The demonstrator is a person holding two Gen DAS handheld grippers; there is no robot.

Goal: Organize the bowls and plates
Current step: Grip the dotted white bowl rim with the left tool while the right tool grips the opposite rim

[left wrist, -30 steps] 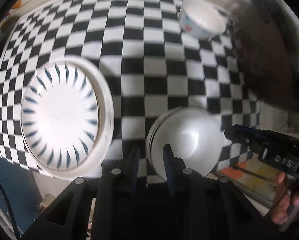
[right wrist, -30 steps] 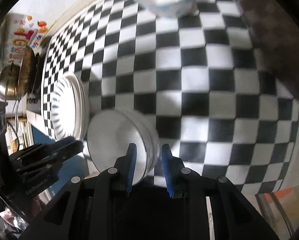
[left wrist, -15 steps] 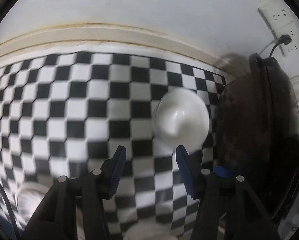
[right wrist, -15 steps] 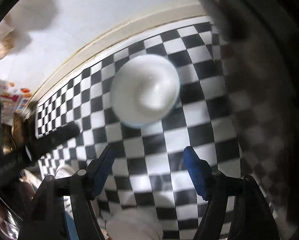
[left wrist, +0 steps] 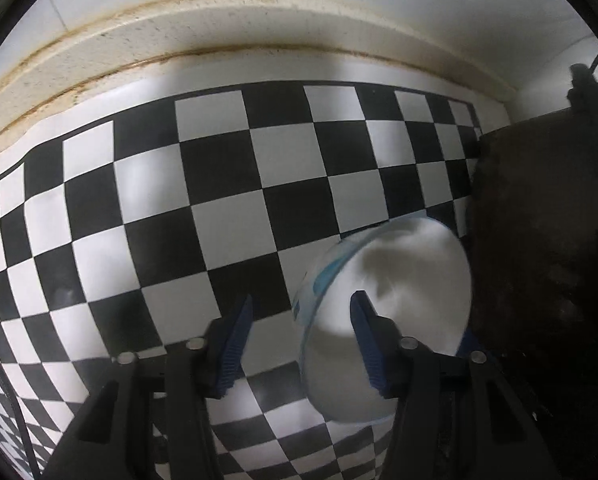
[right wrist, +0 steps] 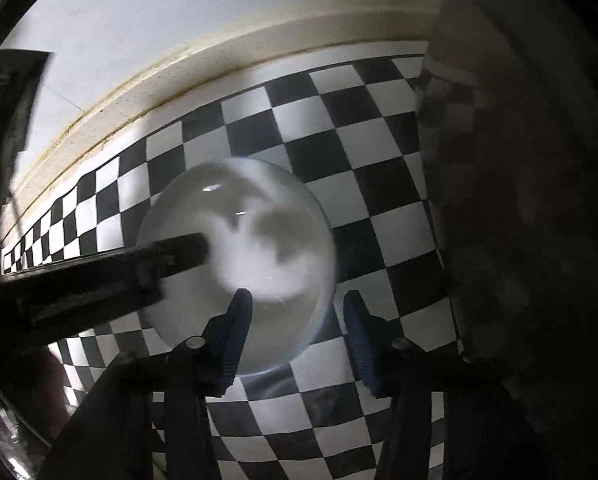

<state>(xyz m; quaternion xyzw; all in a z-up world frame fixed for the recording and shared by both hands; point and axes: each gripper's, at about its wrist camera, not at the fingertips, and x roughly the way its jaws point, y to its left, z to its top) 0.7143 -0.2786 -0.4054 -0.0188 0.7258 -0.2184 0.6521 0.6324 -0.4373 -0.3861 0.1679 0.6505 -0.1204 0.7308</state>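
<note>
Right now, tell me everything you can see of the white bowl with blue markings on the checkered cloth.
The white bowl with blue markings looks glazed ceramic, round and deep, plain white inside, with light blue patterning on its outer wall. It sits upright on the black-and-white checkered cloth beside a dark object. Motion blur softens it. The left gripper and right gripper each straddle its rim, one finger inside, one outside, jaws closing but pads not visibly pressing.

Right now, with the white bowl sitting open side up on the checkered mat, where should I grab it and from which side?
Pinch the bowl by its rim wall from above, one finger inside, one outside. It sits open side up, looks too wide to span, and its rim is thin and free.
</note>
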